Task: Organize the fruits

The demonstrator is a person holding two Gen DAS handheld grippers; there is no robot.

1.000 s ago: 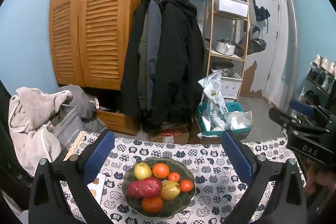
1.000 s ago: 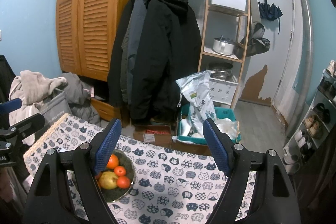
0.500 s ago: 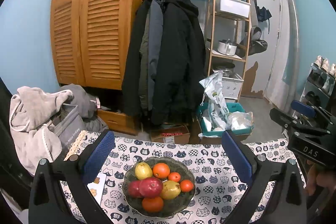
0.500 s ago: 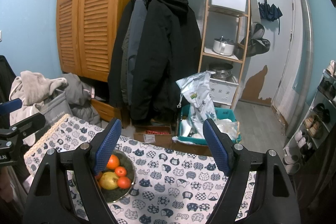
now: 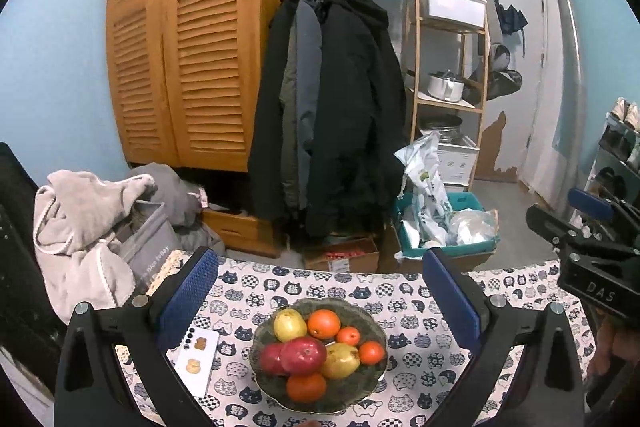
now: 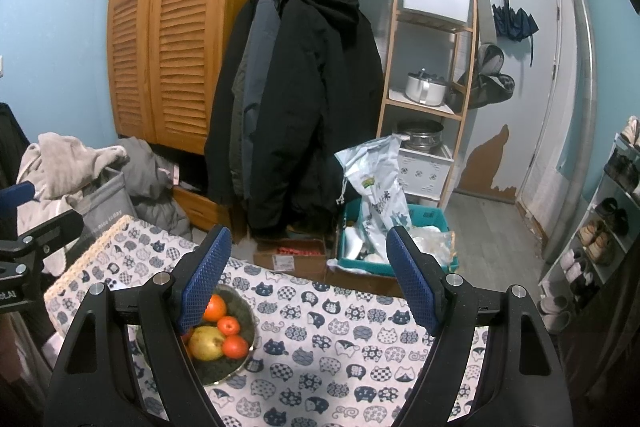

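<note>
**Operator:** Report the position of the fruit.

**Technician:** All visible fruit lies heaped in one dark bowl [image 5: 372, 379] on the cat-print tablecloth [image 5: 404, 291], near the table's left end. Contents: a red apple [image 5: 303, 355] at the centre, a second red fruit [image 5: 270, 359] touching its left side, a yellow pear [image 5: 289, 324] behind, a second pear [image 5: 340, 360] to the right, and oranges and tangerines [image 5: 323, 323] around them. No fruit is visible on the cloth outside the bowl. A white phone [image 5: 197, 361] lies just left of the bowl.

**Operator:** Gripper status?

**Technician:** The left gripper [image 5: 320, 291] hovers above the near side of the bowl, jaws spread wide, nothing between them. The right gripper [image 6: 308, 275] hangs over bare cloth to the right of the bowl [image 6: 244, 311], equally wide and empty.

**Operator:** Step in hand?

**Technician:** Not determinable. Fruit gathered in the bowl fits a finished collection, and equally a stock waiting to be sorted out of it. No second container is in view.

**Operator:** Requirement for any further grasp?

**Technician:** The fruit is round and stacked. Jaws must close across the widest part of a top piece; neighbours may roll.
</note>
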